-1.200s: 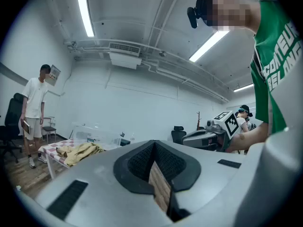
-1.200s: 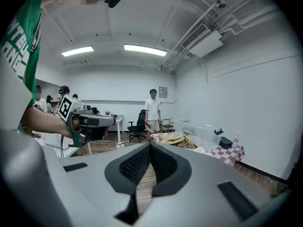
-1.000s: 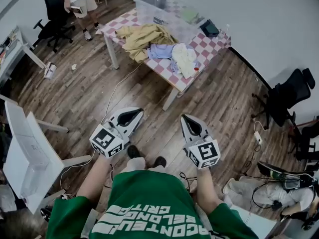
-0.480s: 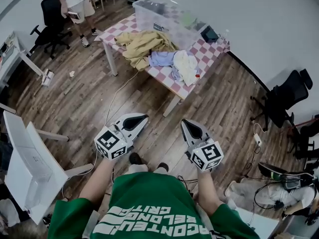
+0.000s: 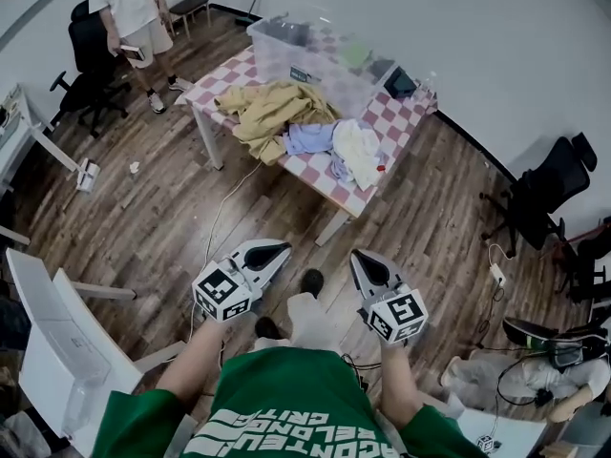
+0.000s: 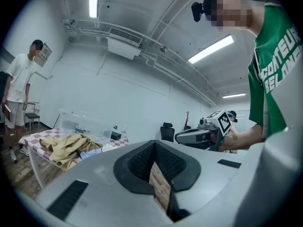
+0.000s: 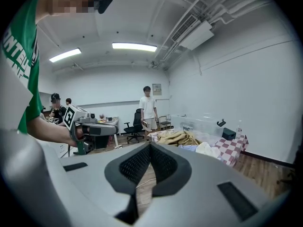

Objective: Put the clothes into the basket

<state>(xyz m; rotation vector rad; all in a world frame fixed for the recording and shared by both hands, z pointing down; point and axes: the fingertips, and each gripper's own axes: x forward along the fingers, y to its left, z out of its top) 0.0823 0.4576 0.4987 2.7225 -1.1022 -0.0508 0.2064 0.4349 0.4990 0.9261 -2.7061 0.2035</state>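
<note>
My left gripper (image 5: 275, 251) has its black, mesh-textured fingers (image 6: 141, 162) pressed together on nothing, and my right gripper (image 5: 363, 263) is the same. The clothes (image 5: 286, 113) lie in a rumpled heap of tan, pale blue and cream fabric on the far worktop (image 5: 406, 113) with its red-and-white checked cover. They sit just beside the clear, boxy plastic basket (image 5: 305, 51). Wooden plank floor (image 5: 172, 198) lies between.

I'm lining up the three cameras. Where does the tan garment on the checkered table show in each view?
Head view: the tan garment lies upper centre, on the left end of the checkered table.
Left gripper view: lower left, left of the jaws.
Right gripper view: just right of centre, above the jaws.
Shared landmark: the clear bin behind it on that table.
</note>
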